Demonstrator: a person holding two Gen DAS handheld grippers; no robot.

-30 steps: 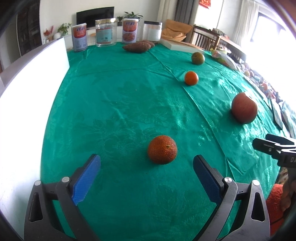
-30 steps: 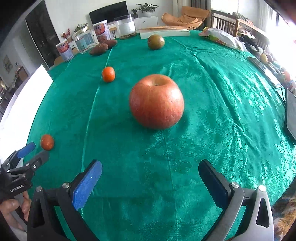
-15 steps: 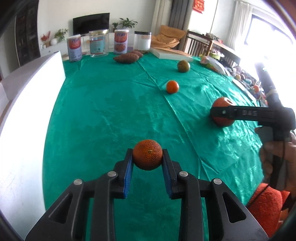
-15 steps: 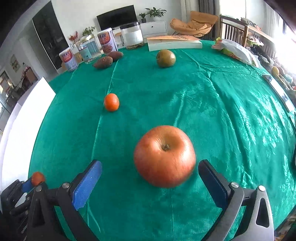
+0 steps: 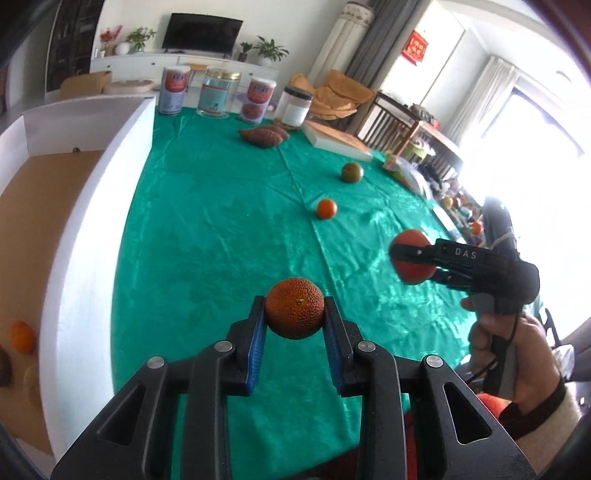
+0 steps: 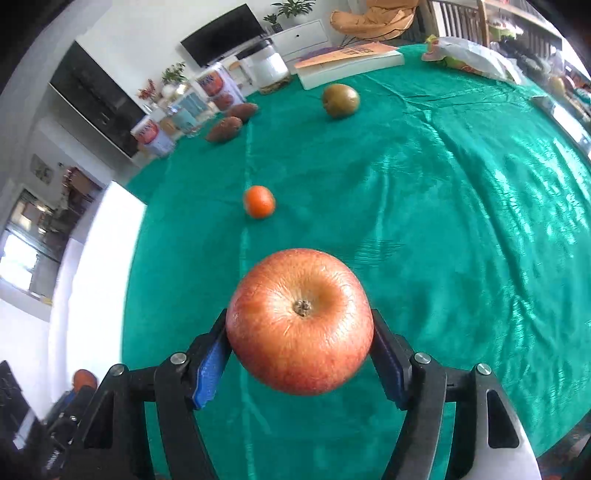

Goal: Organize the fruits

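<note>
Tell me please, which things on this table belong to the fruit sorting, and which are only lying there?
For the job:
- bumpy orange, held in the left gripper
- apple, held in the right gripper
- small orange on the cloth
- green-brown fruit
- white box, some fruit already inside

Only lying there:
- tins
- white jar
- book
- two sweet potatoes

Three labelled tins [image 5: 216,94] and a white jar [image 5: 295,107] line the green-clothed surface's [image 5: 221,221] far edge. A book [image 6: 347,62] lies beside them (television [image 5: 201,31] behind).
</note>
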